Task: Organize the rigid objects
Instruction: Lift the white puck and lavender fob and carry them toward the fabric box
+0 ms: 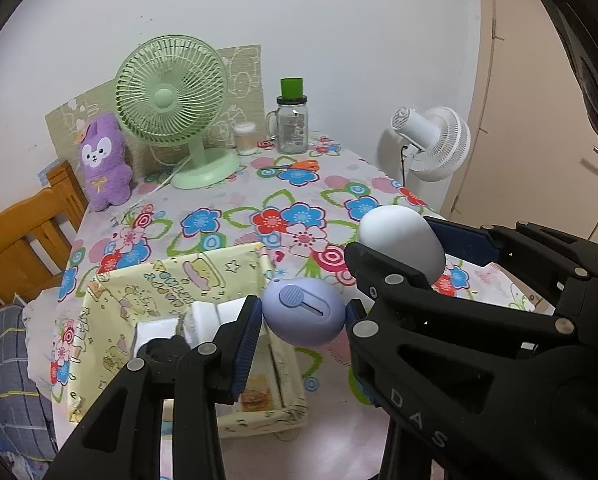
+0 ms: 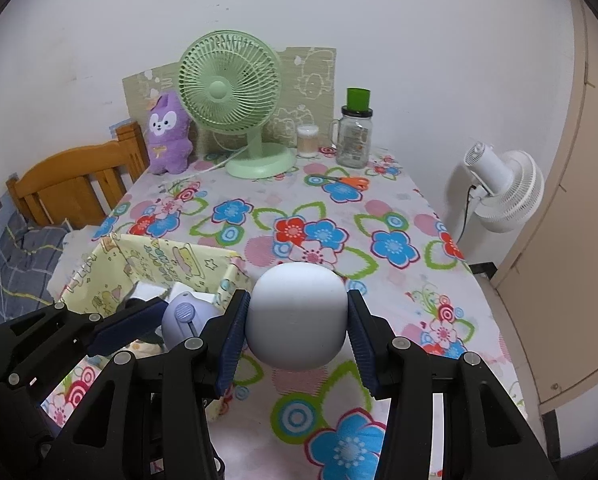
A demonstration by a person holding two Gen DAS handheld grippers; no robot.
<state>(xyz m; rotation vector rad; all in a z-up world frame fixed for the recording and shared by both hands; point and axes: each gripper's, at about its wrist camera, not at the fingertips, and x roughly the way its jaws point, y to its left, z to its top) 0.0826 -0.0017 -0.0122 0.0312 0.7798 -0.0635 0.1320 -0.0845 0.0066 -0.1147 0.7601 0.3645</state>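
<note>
Lavender egg-shaped plastic cutter, rigid and slick, sits clamped at its widest in your left gripper; your right gripper pinches the pale-blue egg-shaped case near the yellow fabric bin.

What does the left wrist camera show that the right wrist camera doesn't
Only the left wrist view shows the whole face of the purple egg-shaped object with its slider and slot, and the white items inside the yellow box.

Only the right wrist view shows the right gripper head-on, both blue pads against the pale egg-shaped object, plus the bare tablecloth toward the right edge.

Both show the left gripper clamping the purple object, the green fan, plush toy, jar, scissors and white fan.
</note>
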